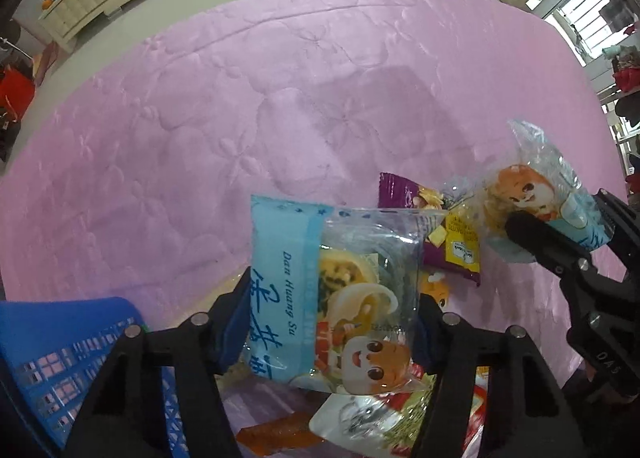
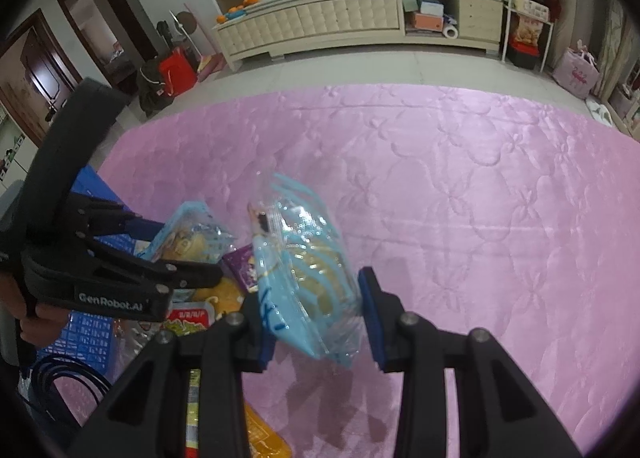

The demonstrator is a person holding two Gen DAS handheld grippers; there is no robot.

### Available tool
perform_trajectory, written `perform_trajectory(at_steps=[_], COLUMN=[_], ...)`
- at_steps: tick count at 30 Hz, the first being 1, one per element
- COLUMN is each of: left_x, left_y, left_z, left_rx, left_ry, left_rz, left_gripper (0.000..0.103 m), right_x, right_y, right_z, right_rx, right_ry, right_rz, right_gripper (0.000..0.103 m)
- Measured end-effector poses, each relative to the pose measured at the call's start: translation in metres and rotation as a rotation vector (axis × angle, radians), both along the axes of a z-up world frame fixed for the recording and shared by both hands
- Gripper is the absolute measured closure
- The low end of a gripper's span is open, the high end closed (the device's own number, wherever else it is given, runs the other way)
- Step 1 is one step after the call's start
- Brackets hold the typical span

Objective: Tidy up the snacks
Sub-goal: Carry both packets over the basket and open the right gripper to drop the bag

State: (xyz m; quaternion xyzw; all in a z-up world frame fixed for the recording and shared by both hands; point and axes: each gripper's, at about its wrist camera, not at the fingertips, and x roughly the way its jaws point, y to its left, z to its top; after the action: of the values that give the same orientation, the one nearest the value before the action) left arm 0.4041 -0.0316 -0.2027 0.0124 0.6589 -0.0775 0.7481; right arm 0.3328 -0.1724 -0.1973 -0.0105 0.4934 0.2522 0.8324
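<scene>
While both grippers hang over the pink quilt (image 1: 200,117), each has a snack pack between its fingers:
Left gripper (image 1: 328,322): points down; its fingers stand on either side of a light blue pack (image 1: 320,298) printed with a cartoon face, and the pads look to touch its sides
Right gripper (image 2: 316,318): tilted downward, fingers clamped on a clear-and-blue pack (image 2: 308,270), which is lifted off the quilt
Pile: under and beside the left gripper lie more snacks, among them a purple pack (image 1: 424,234), an orange pack (image 1: 276,436) and a white-and-red one (image 1: 360,418)
Basket (image 1: 60,358): blue, slotted walls, at the lower left of the left wrist view, just beside the pile
Background: a cream cabinet (image 2: 340,21) stands against the far wall, with oranges (image 2: 240,7) on its top
Person: a hand (image 2: 36,322) grips the left gripper's handle
</scene>
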Motion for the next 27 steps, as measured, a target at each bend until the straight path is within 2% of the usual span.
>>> perform_trajectory(at_steps=[3,10,21,27], left_x=[-0.008,-0.029,-0.079,-0.114], left_y=[-0.002,0.004,0.009,0.01], left_z=[0.006,0.032,0.082,0.106], left_rx=[0.011,-0.027,-0.047,-0.053], left_ry=[-0.025,-0.072,-0.164,-0.215], left_rz=[0.004,0.014,-0.005,0.018], left_gripper=[0.042,0.042,0.042,0.042], right_x=[-0.003,-0.018,-0.063,-0.093], right_y=[-0.002,-0.007,-0.004,0.0], right_z=[0.005,0.01,0.065,0.09], right_rx=[0.0,-0.008,-0.042,-0.049], right_ry=[-0.015,-0.003,-0.053,-0.078], right_rz=[-0.006,-0.029,-0.007,0.0], right_gripper=[0.061,0.061,0.061,0.061])
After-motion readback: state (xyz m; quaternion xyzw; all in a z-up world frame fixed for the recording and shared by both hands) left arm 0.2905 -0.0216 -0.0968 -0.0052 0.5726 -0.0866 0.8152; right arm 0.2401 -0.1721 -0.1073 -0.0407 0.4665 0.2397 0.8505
